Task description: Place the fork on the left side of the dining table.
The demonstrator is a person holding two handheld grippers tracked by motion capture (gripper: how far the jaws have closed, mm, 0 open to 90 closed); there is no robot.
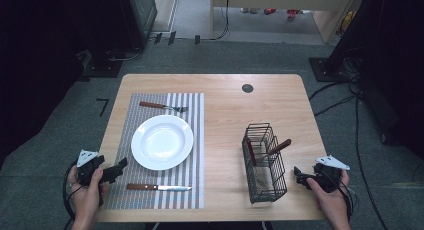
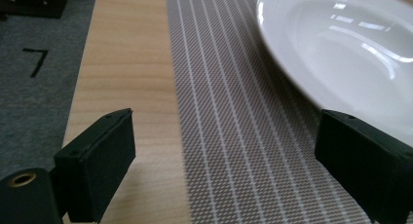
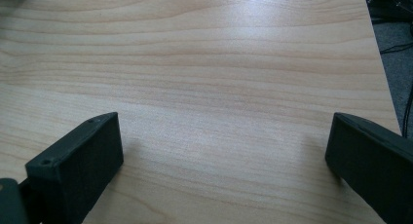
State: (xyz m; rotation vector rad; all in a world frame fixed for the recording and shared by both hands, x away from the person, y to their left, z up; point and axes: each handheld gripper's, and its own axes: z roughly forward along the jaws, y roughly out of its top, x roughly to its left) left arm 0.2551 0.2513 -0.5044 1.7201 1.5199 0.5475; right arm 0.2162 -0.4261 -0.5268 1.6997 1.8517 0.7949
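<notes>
A white plate (image 1: 162,141) sits on a grey striped placemat (image 1: 187,190) at the table's left half. A fork (image 1: 162,106) with a wooden handle lies beyond the plate, and a wooden-handled knife (image 1: 158,187) lies in front of it. At the right, a black wire basket (image 1: 264,162) holds two wooden-handled utensils (image 1: 278,147). My left gripper (image 1: 117,170) is open at the mat's left edge, close to the plate (image 2: 341,48) and striped mat (image 2: 234,136). My right gripper (image 1: 299,176) is open just right of the basket, over bare wood (image 3: 219,87).
The wooden table (image 1: 225,97) has a dark round grommet (image 1: 247,88) near its far edge. Cables (image 1: 345,100) run over the grey floor to the right, and dark equipment stands at the back left.
</notes>
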